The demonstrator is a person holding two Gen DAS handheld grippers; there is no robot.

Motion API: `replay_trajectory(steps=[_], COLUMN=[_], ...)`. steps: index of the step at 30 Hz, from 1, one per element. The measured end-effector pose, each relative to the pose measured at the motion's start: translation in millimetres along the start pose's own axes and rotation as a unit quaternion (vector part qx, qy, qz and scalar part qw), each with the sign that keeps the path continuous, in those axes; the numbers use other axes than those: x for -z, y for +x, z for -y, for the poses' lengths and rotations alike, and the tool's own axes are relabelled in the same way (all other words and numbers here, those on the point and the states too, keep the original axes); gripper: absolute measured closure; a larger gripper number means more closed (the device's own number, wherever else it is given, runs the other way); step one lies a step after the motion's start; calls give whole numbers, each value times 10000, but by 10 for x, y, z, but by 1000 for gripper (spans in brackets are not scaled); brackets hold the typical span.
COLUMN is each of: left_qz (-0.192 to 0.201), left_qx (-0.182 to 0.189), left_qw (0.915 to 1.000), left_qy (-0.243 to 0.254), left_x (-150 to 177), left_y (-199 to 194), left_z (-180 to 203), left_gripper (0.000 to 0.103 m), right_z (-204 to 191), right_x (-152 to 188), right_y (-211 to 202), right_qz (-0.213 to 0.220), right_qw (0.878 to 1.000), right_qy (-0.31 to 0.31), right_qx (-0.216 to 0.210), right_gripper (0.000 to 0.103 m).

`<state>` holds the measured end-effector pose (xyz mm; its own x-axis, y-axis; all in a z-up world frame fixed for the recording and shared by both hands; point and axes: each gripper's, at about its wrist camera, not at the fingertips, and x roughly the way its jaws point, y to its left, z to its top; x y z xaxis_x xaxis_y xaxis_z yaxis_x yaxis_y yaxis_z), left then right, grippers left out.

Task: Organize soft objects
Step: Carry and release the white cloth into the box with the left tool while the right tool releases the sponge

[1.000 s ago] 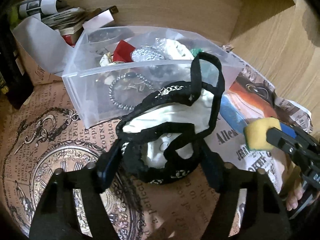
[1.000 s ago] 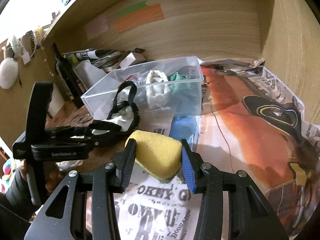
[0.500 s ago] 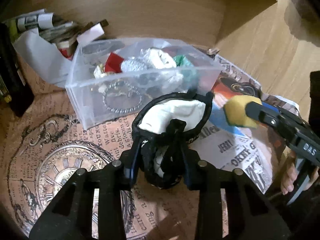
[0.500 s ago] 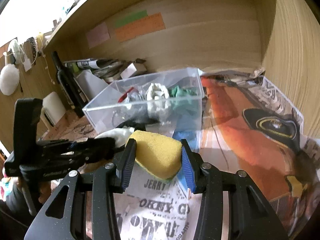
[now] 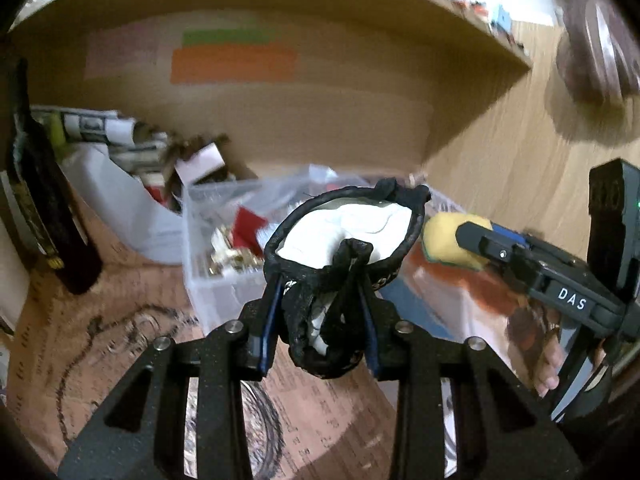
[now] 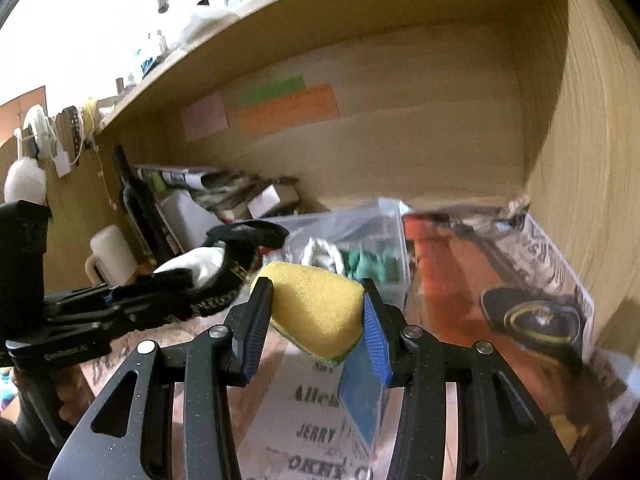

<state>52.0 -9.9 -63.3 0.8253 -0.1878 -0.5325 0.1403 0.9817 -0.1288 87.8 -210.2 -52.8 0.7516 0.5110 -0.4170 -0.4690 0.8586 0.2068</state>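
Note:
My left gripper (image 5: 320, 320) is shut on a black-trimmed white fabric pouch (image 5: 348, 236) and holds it up in the air in front of the clear plastic bin (image 5: 216, 276). My right gripper (image 6: 316, 320) is shut on a yellow sponge (image 6: 316, 312), also lifted, just right of the pouch. The sponge (image 5: 452, 240) and right gripper show at the right of the left wrist view. The pouch (image 6: 208, 276) and left gripper show at the left of the right wrist view. The bin (image 6: 360, 240) holds several soft items, among them white and green cloth.
All this stands in a wooden shelf bay lined with printed newspaper (image 6: 532, 280). A dark bottle (image 5: 44, 216) stands at the left. Rolled papers and a small box (image 5: 132, 148) lie behind the bin. A white mug (image 6: 112, 256) sits left. Coloured notes (image 6: 280, 108) hang on the back wall.
The left gripper closed on the pouch and lifted it off the paper. Both grippers rose and tilted up, so the back wall fills more of both views.

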Motion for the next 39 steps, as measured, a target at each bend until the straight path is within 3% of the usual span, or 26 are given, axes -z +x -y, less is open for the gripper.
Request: replay_trajectory(steps=[8,13,28,33,39], left_qz=[340,299,-672,-779,-728], left_qx=[-360,-519,-573,-510,-455], left_qw=[9987,9980,9960,9956,9963], left_qy=[-145,-176,-144,-101,-100], left_x=[-288,-428,-301,-272,-304], left_y=[-30,139,993,1057,973], left_z=[-258,-422,-600,-569,-577], left_gripper=[68,68,67,50,40], right_z=[-66,-82,84,110,113], right_x=[-293,-382,-189,-136,-158], right_y=[123,331,1135,1220,1165], right_qz=[305,250,-801,-1002,-861], right_qw=[9993,9992,9958,9939,9949], right_qy=[-218,-321,-325,-268,-269], right_qx=[18,68,315,367,459], right_gripper=[63,63,60,57,39])
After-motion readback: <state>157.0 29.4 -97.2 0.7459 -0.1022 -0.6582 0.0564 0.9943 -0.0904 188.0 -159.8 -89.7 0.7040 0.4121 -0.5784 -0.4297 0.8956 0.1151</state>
